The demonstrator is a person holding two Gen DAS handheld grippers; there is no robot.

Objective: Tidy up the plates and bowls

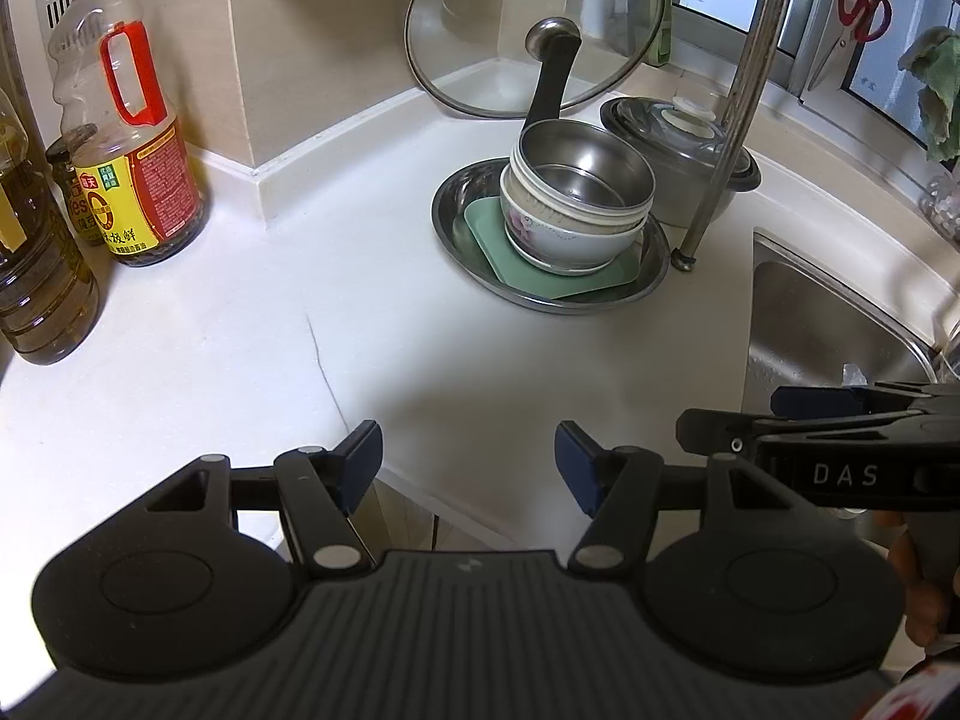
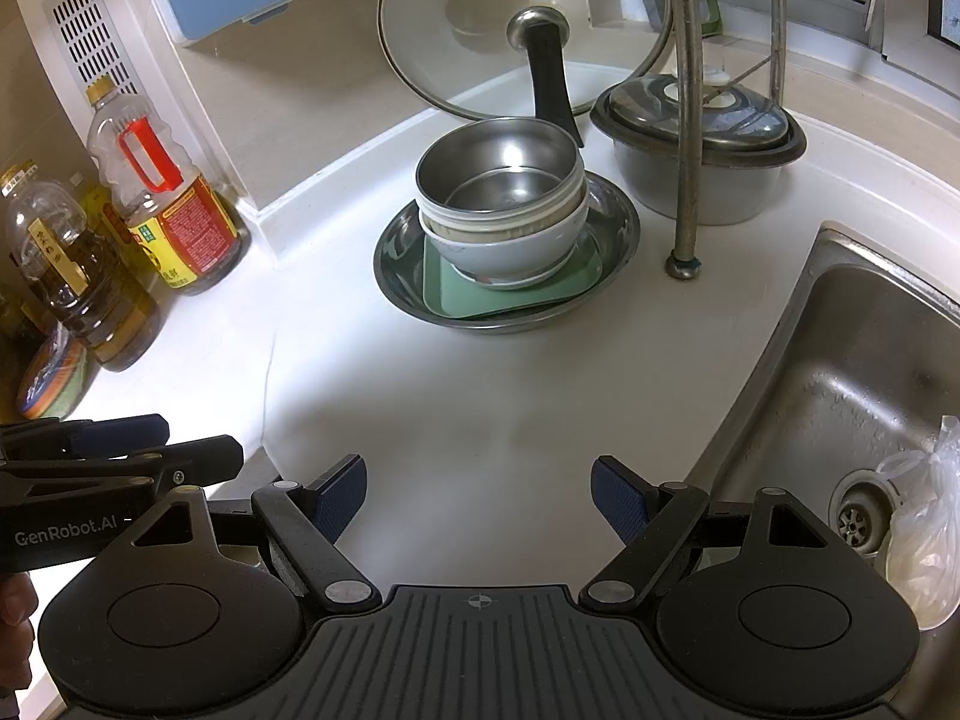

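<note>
The stack of dishes sits near the back corner of the white tabletop point(image 1: 252, 372), close to the sink's point(image 2: 840, 372) edge. A shiny metal bowl point(image 1: 585, 171) is on top, nested in white bowls point(image 1: 564, 228), which stand on a green square plate point(image 1: 498, 240) inside a wide metal dish point(image 1: 447, 216). A covered pot point(image 1: 672, 138) stands just behind the stack, and a glass lid point(image 1: 480, 30) leans on the wall. Oil bottles point(image 1: 129, 144) stand far off at the left edge. The left gripper point(image 1: 468, 462) and the right gripper point(image 2: 478, 495) both hang over the front edge, well apart from the stack. Both have their jaws open and hold nothing. The stack looks neat already, so the job seems close to done or just starting; I cannot tell which. To lift a bowl well, I would come in slowly and pinch only the top rim so the others do not tip.
</note>
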